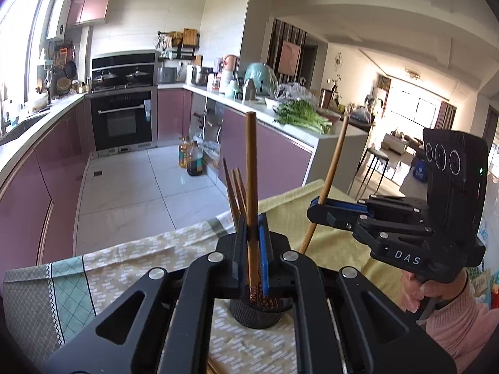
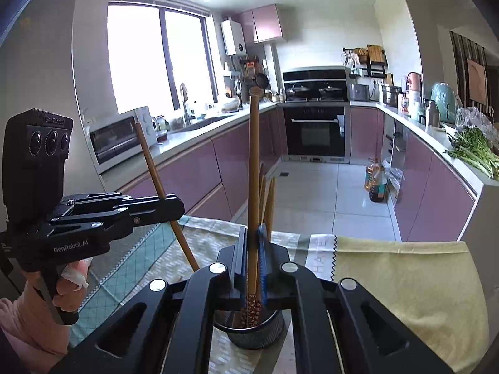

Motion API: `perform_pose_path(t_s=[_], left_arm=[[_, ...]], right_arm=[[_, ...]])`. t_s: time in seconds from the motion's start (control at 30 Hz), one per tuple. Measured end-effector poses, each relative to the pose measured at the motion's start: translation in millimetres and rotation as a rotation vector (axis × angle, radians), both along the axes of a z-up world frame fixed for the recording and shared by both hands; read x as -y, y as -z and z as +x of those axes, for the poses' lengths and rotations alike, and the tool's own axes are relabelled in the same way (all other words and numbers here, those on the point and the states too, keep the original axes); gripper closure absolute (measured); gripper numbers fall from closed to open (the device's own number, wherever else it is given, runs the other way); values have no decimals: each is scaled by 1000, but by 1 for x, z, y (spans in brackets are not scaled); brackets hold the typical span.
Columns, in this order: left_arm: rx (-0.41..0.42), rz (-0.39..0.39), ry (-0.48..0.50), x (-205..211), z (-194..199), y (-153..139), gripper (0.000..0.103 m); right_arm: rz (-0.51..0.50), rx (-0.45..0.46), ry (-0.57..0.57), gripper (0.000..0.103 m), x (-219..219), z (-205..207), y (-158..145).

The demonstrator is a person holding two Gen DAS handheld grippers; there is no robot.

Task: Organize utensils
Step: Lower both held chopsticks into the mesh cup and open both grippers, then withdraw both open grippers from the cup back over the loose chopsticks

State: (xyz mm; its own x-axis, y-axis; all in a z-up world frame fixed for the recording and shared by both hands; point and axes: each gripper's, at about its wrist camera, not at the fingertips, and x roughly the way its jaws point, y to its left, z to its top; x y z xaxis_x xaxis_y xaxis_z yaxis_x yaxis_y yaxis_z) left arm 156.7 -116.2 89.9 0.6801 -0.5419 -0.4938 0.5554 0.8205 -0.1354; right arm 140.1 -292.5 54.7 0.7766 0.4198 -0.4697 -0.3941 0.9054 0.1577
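A black mesh utensil cup (image 1: 257, 314) (image 2: 254, 332) stands on the patterned tablecloth (image 1: 131, 268) and holds several wooden chopsticks (image 1: 234, 193). My left gripper (image 1: 254, 229) is shut on one wooden chopstick (image 1: 251, 168), held upright with its patterned tip over the cup. My right gripper (image 2: 254, 233) is shut on another chopstick (image 2: 254, 162), also upright with its tip in the cup. The right gripper also shows in the left wrist view (image 1: 321, 208), and the left gripper shows in the right wrist view (image 2: 170, 207).
The table (image 2: 405, 280) carries a yellow and green cloth. Beyond it are purple kitchen cabinets (image 1: 56, 168), an oven (image 1: 123, 120), oil bottles (image 1: 193, 159) on the floor, greens (image 1: 304, 115) on the counter and a microwave (image 2: 120, 138).
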Motion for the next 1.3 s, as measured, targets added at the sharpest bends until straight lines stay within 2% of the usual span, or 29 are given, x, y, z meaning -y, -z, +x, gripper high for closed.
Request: perform_pose_path(t_s=[0.27,0.63,0.7,0.87,1.0,1.1,1.3], left_arm=[[-113,56,62,4,25,30,95],[-175,75,27,14,54,55,95],[-173,79,12,15,57,57,93],[-148,66,-26,7,46,60,79],[-103,44,-74,-13,31,57,79],[-55,31,-110,-32,14,52,73],[-2,25,-163,-69,-25,53,64]], right_arm=[[-40,-112,-14,97,-7,17,21],[-40,-186,7,96,-9,41,41],[-32,-188,17,96,-8,42,42],[-17,-175,22,96,-7,35,40],[-11,-152,22,86,-5,25,37],[-8,-114,0,83,-8,11,30],[-11,-46,-112,73,-30,-28,22]])
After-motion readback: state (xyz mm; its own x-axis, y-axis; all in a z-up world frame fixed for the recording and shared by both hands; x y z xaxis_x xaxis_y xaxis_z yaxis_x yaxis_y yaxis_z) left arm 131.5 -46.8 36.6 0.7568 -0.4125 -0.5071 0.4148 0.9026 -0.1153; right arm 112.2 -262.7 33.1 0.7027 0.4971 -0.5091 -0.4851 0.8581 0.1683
